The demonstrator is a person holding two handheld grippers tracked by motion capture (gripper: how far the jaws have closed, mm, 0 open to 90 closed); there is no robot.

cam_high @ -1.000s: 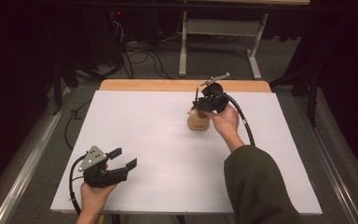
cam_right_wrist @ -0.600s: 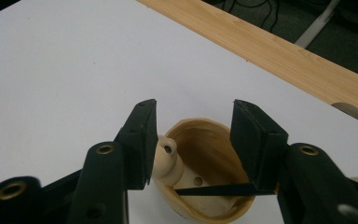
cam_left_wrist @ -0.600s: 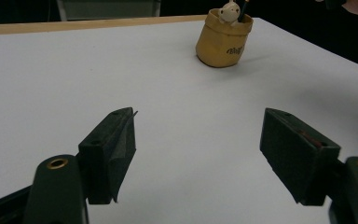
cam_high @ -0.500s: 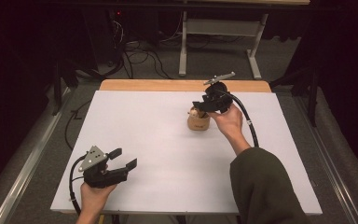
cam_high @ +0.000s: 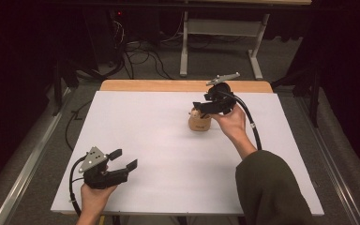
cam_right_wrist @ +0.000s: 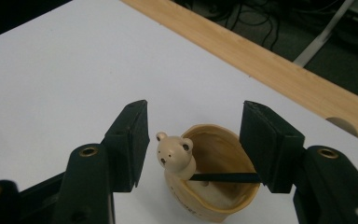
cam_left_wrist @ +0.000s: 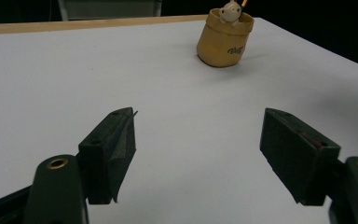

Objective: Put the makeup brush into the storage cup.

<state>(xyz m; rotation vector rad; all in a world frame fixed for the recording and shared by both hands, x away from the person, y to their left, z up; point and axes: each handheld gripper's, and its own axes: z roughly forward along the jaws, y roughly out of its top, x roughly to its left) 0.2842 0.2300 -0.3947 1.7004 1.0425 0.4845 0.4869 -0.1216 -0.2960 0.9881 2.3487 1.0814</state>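
Observation:
A tan cup point(cam_high: 199, 123) stands on the white table point(cam_high: 159, 140), right of centre toward the far edge. A small cream bear figure point(cam_right_wrist: 175, 151) sits at its rim, and a thin black stick point(cam_right_wrist: 223, 177) runs from the bear to the right-hand jaw. My right gripper point(cam_high: 201, 107) hovers just above the cup; its jaws have just been opening and stand apart on either side of the bear point(cam_right_wrist: 193, 116), pressing nothing. My left gripper point(cam_high: 124, 159) rests open and empty near the front left; the cup point(cam_left_wrist: 223, 42) lies far ahead of its jaws point(cam_left_wrist: 198, 114).
A wooden strip point(cam_high: 168, 86) borders the table's far edge. Behind it are a metal frame's legs point(cam_high: 184, 47) and floor cables point(cam_high: 140, 56). A metal rail point(cam_high: 23, 168) runs along the floor at left. The right gripper's cable point(cam_high: 251, 122) trails over the table's right side.
The right gripper has lifted a little above the cup and its jaws have spread apart. The left gripper has stayed where it was.

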